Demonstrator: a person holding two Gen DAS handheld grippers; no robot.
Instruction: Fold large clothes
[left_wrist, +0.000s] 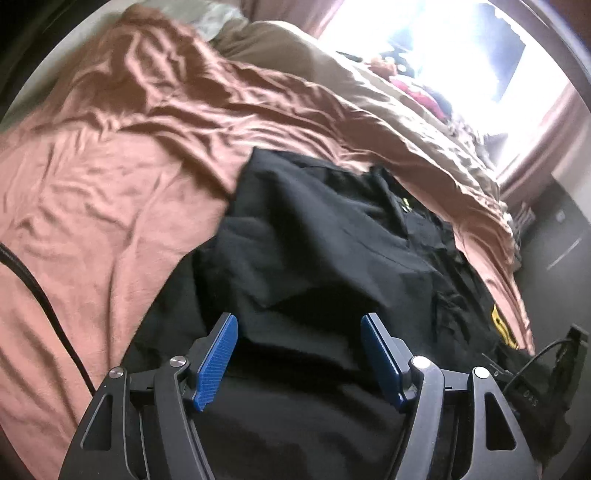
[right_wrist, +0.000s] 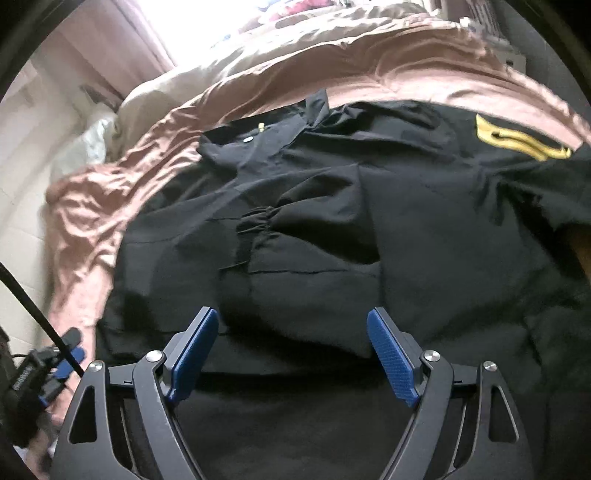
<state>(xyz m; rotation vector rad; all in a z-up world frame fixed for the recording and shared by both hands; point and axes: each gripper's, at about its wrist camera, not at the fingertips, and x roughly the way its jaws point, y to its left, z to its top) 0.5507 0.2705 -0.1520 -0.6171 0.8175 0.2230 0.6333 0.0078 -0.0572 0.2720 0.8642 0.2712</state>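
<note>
Left to right, from the two wrist views: we see the pink bedspread (left_wrist: 92, 177) filling the left and far side of the bed, with a paler quilt (left_wrist: 295, 48) beyond it toward the bright window (left_wrist: 424, 44); the black jacket (left_wrist: 314, 251) lies spread on the near right part of the bed, its collar and snap (right_wrist: 248, 139) toward the far side, a gathered cuff (right_wrist: 258, 218) folded onto the body, and a yellow patch (right_wrist: 517, 138) at its far right edge. The step in hand, we judge, is the next fold of the jacket; to do it well, each gripper should take one edge of the cloth at matching points, lift only the top layer, and carry it over evenly so the cuff stays tucked inside. The left gripper (left_wrist: 299, 321) stands fairly wide above the black fabric, nothing between its blue pads (left_wrist: 218, 362); the right gripper (right_wrist: 291, 317) is likewise spread wide and empty over the jacket's near part. Whether either fingertip grazes the cloth we cannot tell, as the frames are blurred.
</note>
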